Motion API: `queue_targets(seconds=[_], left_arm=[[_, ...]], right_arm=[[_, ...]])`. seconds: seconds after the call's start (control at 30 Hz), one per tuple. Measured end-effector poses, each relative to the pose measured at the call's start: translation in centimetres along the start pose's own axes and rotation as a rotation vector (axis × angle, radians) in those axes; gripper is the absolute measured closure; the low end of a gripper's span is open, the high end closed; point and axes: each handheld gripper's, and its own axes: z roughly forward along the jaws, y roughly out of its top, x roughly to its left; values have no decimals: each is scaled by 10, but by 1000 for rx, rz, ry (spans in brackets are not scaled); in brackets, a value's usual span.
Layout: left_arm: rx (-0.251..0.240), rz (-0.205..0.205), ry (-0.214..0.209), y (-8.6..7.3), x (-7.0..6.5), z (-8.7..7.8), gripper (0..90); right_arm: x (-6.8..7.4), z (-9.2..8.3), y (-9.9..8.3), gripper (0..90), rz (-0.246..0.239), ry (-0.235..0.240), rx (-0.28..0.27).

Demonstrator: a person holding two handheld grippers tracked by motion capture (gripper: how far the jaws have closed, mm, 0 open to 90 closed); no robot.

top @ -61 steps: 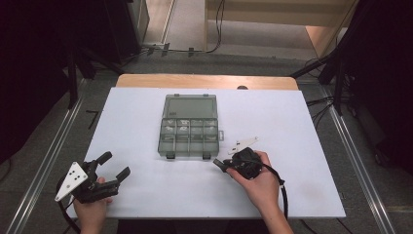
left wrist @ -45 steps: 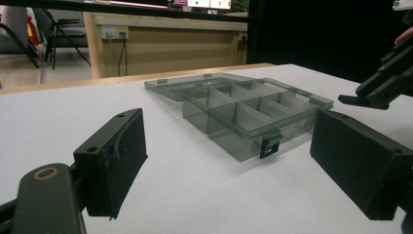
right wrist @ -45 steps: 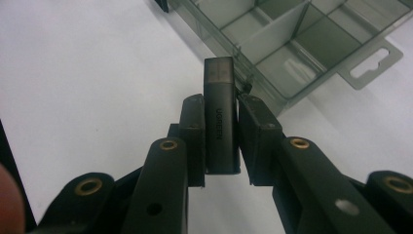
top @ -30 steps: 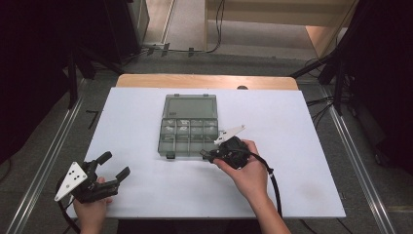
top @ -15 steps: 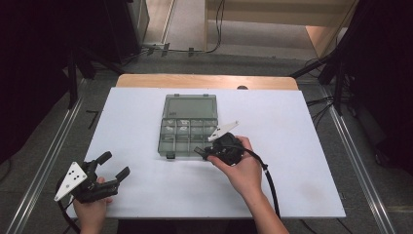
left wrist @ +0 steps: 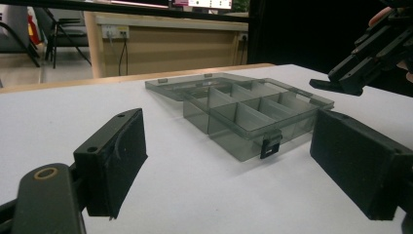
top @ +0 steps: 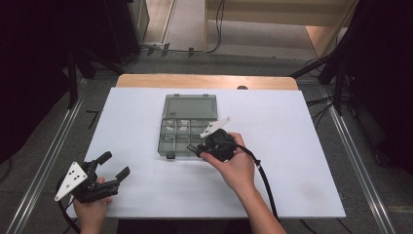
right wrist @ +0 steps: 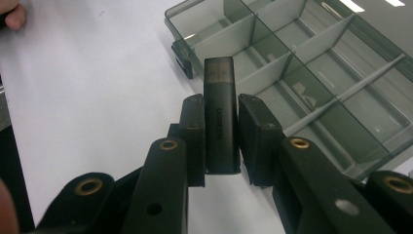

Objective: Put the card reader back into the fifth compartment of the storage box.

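A smoky transparent organizer box (top: 189, 126) lies mid-table, its lid folded flat at the far side and small pale parts in some compartments. My right gripper (top: 196, 147) hovers at the box's front right corner, shut on a dark USB stick (right wrist: 220, 119) that points toward the compartments (right wrist: 292, 63). My left gripper (top: 115, 164) rests near the front left of the table, open with nothing between its pads (left wrist: 117, 153). In the left gripper view the box (left wrist: 248, 114) lies ahead, and the right gripper (left wrist: 360, 66) hangs at the upper right.
The white table sheet (top: 302, 146) spreads wide around the box. A cable (top: 263, 178) trails from the right gripper toward the front edge. Dark floor and metal rails (top: 363, 165) border the table on both sides.
My right gripper has carried the stick left and away from the person, from the open table to the box's front right corner. The left gripper has stayed put.
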Motion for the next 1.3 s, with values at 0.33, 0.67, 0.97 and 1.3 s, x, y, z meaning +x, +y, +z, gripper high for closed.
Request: queue_targets(seconds=[0.33, 0.67, 0.97, 1.3], left_arm=[[6, 7, 2, 0, -1, 1, 139], [14, 11, 3, 0, -2, 2, 139], [15, 9, 3, 0, -2, 2, 139], [13, 8, 3, 0, -1, 1, 139]], right_arm=[[1, 7, 13, 711, -12, 5, -2], [2, 13, 24, 711, -19, 17, -7], [3, 18, 30, 711, -21, 26, -12], [5, 25, 40, 711, -35, 31, -9]])
